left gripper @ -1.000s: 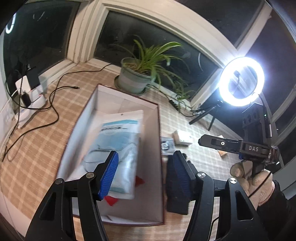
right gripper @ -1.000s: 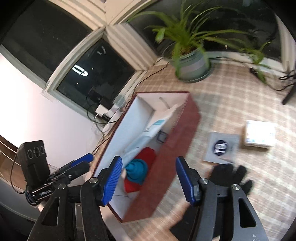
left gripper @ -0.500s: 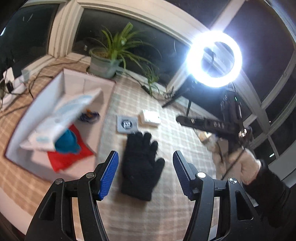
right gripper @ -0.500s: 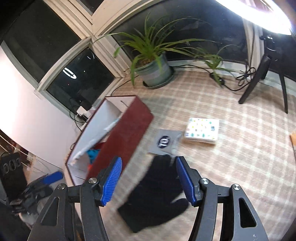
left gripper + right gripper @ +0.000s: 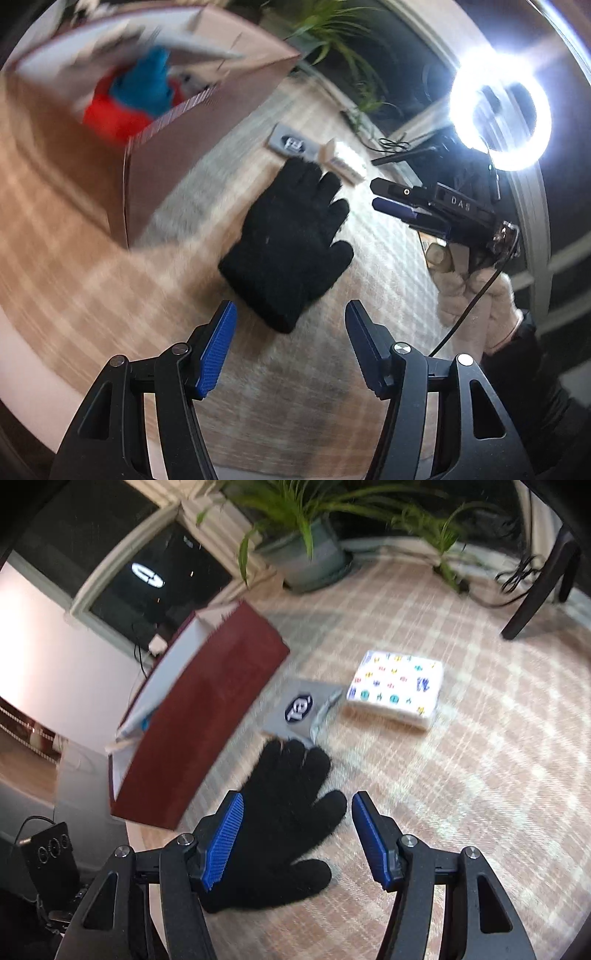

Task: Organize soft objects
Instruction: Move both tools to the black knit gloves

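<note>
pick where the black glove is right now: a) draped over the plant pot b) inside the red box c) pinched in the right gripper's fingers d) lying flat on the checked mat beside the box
d, the black glove lies flat on the checked mat next to the red box; both the left gripper and the right gripper are open and apart from it.

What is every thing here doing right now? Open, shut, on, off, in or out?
Black glove: flat on the mat, not held.
Box: open, red and blue things inside.
Ring light: on.
Left gripper: open, empty.
Right gripper: open, above the glove.
Tissue pack: lying outside the box.
</note>
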`<state>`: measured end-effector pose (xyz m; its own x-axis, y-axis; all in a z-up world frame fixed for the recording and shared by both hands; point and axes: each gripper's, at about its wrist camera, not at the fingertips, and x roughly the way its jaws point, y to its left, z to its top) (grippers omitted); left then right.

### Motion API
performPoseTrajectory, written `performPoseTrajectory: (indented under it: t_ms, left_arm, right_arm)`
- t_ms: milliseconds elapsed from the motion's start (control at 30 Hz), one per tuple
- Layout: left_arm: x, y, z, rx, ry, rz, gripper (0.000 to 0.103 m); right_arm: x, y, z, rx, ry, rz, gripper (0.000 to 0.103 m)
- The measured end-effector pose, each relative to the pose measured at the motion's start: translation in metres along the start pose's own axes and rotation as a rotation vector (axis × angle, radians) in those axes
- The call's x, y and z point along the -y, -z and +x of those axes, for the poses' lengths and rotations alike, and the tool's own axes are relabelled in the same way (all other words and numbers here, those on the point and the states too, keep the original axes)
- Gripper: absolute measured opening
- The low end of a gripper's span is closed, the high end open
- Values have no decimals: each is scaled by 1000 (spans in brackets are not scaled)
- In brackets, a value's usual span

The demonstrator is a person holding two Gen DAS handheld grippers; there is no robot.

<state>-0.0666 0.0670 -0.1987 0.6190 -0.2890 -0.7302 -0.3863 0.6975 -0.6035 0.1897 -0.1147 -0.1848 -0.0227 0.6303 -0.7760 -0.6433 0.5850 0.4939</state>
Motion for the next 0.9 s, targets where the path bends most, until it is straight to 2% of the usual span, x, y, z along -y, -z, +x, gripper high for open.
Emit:
performPoseTrajectory:
  t_ms: [67,233,400,533,633,767,900]
  left_arm:
    - [-3,3,6,3,7,-42,60]
    - [-2,6,16,21,2,-80,59]
    - [3,4,27,11,-12,-81,57]
    - [1,0,36,5,-21,-93,48]
    - [2,-2,40,6,-25,-80,47]
    - [5,-3,46,2,-67,-47,43]
    - [1,-4,46,15,-55,-68,43]
  right_arm:
    - [4,2,13,-42,-11,-6,57]
    - [12,4,31,-85,-32,-9,57]
    - [14,4,40,-96,-53,-15,57]
    - [14,4,42,-97,-58,-27,57]
    - [15,4,43,-99,-61,-30,55]
    - [15,2,46,-102,-73,-27,53]
    - [16,3,48,-109,-77,-29,51]
